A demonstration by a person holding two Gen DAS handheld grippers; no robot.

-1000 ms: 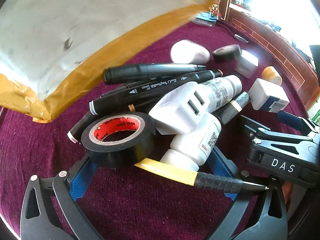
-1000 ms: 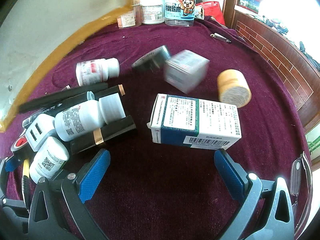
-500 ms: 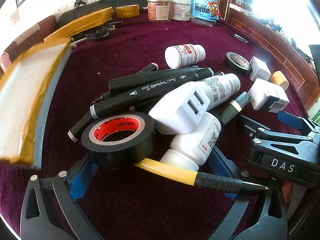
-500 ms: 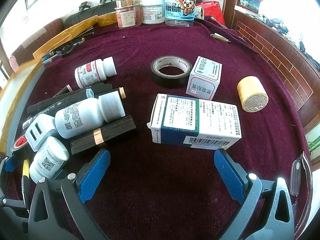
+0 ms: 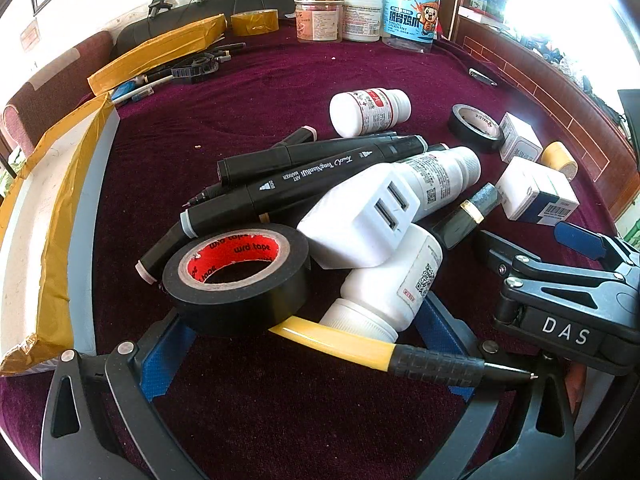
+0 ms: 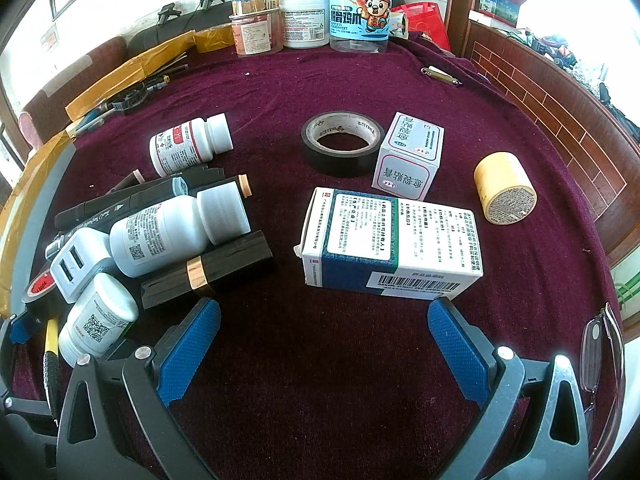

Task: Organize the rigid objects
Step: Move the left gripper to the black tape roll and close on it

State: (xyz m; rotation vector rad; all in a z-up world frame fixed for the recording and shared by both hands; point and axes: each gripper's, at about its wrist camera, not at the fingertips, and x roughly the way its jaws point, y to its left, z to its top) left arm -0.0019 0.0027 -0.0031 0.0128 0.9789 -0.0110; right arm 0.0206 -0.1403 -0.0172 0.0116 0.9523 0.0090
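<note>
The white USB charger [image 5: 362, 220] sits at the heart of a jumbled pile on the maroon tablecloth [image 6: 320, 88], and everything else is placed from it. It lies across two white pill bottles: one [image 5: 390, 284] tucked under its near side, another [image 5: 444, 174] running out behind it. Just left of the charger a black tape roll with a red core [image 5: 236, 276] leans on the heap, with a yellow-and-black pen [image 5: 400, 354] poking out below it. Behind the charger several black art markers [image 5: 304, 176] are stacked together, and to its right rests a dark stick with a gold band [image 6: 208, 270]. Farther right, apart from the pile, lies a large medicine box [image 6: 394, 244], a smaller white box [image 6: 410, 156] standing behind it and touching a second black tape roll [image 6: 342, 148]; a yellow roll [image 6: 504, 188] lies well off to the right. A third pill bottle [image 6: 190, 144] lies behind the markers. The left gripper [image 5: 304, 340] is spread wide around the near end of the pile, grasping nothing. The right gripper [image 6: 324, 342] is likewise released, its blue pads over bare cloth just short of the large medicine box.
</note>
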